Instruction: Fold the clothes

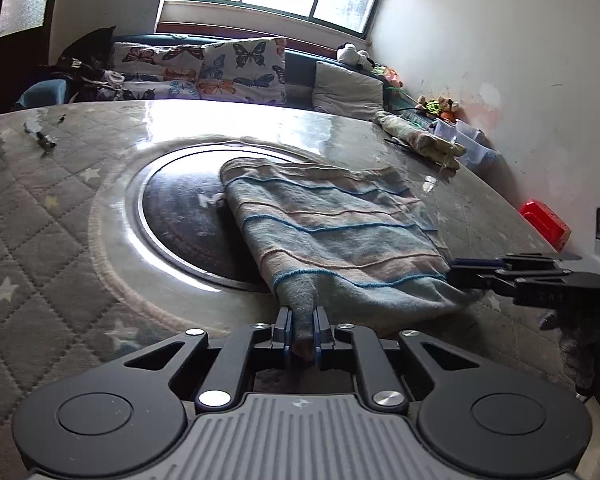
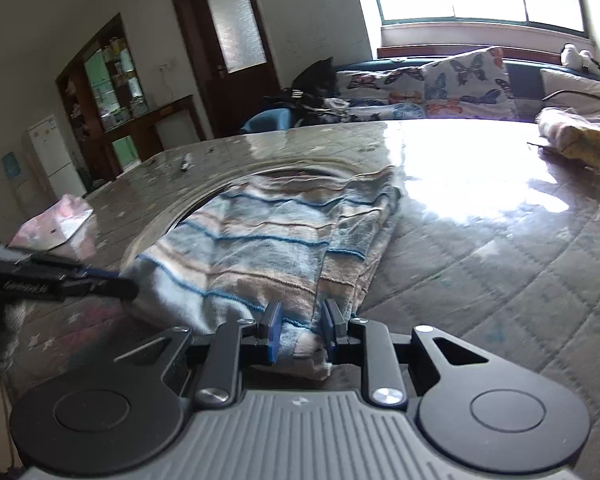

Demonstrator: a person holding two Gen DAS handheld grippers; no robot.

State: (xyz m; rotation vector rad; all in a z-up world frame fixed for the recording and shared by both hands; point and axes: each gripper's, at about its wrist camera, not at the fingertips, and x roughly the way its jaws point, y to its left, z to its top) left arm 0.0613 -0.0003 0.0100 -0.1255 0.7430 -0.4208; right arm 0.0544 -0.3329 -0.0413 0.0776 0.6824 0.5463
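A striped blue, beige and pink knit garment (image 1: 332, 232) lies folded on the round table, partly over the dark centre disc (image 1: 188, 216). My left gripper (image 1: 302, 322) is shut on its near left corner. My right gripper (image 2: 300, 320) holds the near right corner between its blue pads, jaws a little apart around the thick cloth. The garment also shows in the right wrist view (image 2: 268, 240). Each gripper shows in the other's view: the right one at the right edge (image 1: 456, 270), the left one at the left edge (image 2: 128, 286).
The table (image 1: 40, 208) has a quilted star-pattern cover under clear plastic. Another folded cloth (image 1: 416, 136) lies at the far right, with plastic boxes (image 1: 472, 144) and a red object (image 1: 544, 224) by the wall. A pink cloth (image 2: 56, 220) lies at the left. A butterfly-cushion sofa (image 1: 204, 72) stands behind.
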